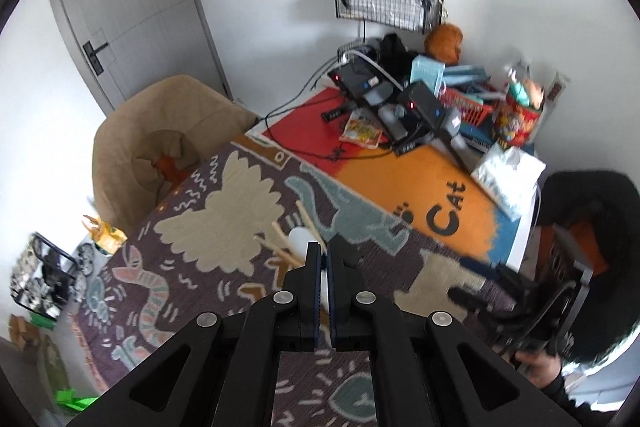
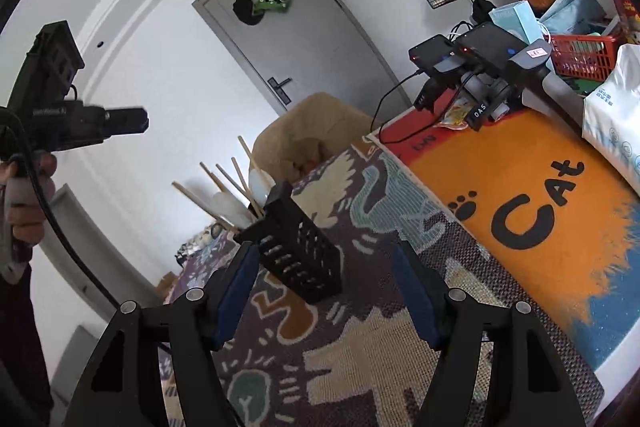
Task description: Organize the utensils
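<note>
Chopsticks [image 2: 224, 183] and a white spoon [image 2: 234, 207] stand upright in the black holder [image 2: 298, 251]; right gripper [image 2: 326, 291] fingers spread facing it, left gripper [image 1: 324, 259] fingers pressed together, empty

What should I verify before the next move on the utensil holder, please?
1. Right gripper jaws open: ok.
2. Holder sits between those jaws: ok.
3. Pads clear of the holder: cannot tell; the left pad looks very close to its corner.
4. Left gripper jaws shut with nothing in them: ok.
5. Chopsticks and spoons stand in the holder: ok.
6. Holder upright on the mat: cannot tell; it looks tilted, but the fisheye lens bends the view.
</note>
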The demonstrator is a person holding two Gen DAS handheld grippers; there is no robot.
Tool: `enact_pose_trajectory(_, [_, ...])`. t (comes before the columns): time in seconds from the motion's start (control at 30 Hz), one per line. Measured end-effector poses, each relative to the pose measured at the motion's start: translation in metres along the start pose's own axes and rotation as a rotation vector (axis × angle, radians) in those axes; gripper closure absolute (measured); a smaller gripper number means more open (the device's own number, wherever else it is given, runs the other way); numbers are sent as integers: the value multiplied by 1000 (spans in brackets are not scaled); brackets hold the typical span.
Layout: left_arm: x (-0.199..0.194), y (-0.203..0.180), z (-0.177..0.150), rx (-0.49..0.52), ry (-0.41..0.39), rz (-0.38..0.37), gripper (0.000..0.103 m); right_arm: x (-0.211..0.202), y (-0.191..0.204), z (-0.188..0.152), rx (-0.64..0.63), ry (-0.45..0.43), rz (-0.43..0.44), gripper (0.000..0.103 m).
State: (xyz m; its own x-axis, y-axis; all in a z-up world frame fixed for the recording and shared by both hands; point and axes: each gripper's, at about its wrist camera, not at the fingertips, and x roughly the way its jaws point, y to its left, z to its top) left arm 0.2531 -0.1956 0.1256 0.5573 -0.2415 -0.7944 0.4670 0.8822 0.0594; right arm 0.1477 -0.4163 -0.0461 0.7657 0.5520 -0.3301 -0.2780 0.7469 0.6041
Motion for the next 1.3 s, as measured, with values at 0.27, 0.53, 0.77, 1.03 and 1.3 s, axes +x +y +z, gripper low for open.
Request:
enact_pose_trajectory(0.27, [-14, 17, -13, -81, -119, -13, 19, -2, 17, -3, -19, -5, -51, 18])
enact_pose_trajectory(0.53, [-36, 36, -60, -139, -322, 31, 10, 0, 46, -6, -83, 5, -118, 9])
enact_pose_trajectory(0.77, [-41, 53, -104, -201, -426, 15, 3, -2, 70, -10, -136, -1, -160, 0])
enact_pose_trajectory(1.03, [-32, 72, -157, -314, -505, 1, 0, -6, 96, -18, -189, 8, -172, 0])
enact_pose_trajectory(1.3, [-37, 75, -212, -392, -540, 101, 1, -14, 120, -29, -236, 26, -183, 0])
